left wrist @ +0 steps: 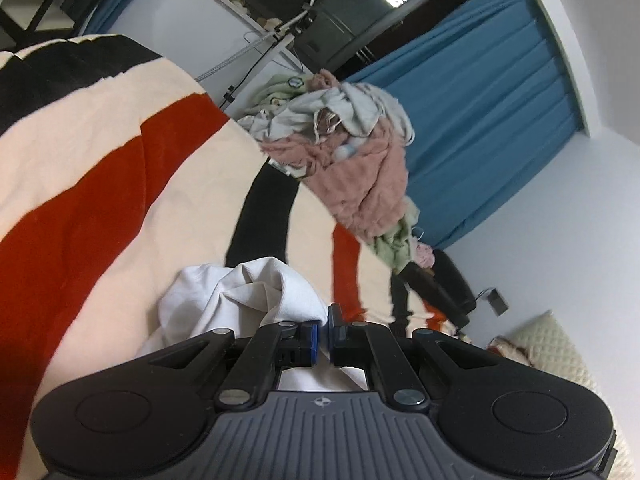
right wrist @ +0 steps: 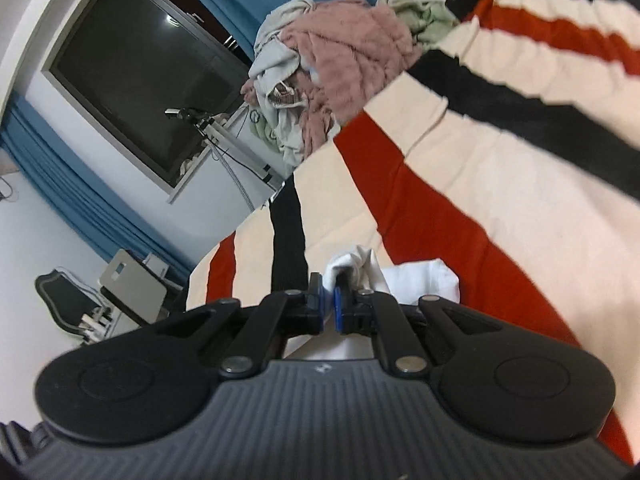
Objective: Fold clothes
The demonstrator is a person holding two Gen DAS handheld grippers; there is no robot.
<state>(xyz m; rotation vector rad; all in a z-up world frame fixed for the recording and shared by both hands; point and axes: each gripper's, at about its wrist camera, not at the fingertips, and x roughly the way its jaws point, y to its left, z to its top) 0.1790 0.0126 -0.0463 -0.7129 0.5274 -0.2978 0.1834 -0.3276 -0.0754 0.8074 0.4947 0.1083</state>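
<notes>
A white garment (left wrist: 240, 292) lies bunched on a bed covered by a cream blanket with red and black stripes (left wrist: 120, 160). My left gripper (left wrist: 323, 326) is shut, its blue pads pinching an edge of the white cloth, which bulges to the left of the fingers and runs under them. In the right wrist view the same white garment (right wrist: 420, 280) spreads to the right on the striped blanket (right wrist: 500, 208). My right gripper (right wrist: 329, 300) is shut on a fold of it that sticks up past the fingertips.
A pile of unfolded clothes (left wrist: 352, 168), pink, white and pale green, sits at the far end of the bed (right wrist: 344, 52). Behind it are blue curtains (left wrist: 480, 120) and a dark window (right wrist: 140, 80). A cream quilted cushion (left wrist: 552, 344) lies on the right.
</notes>
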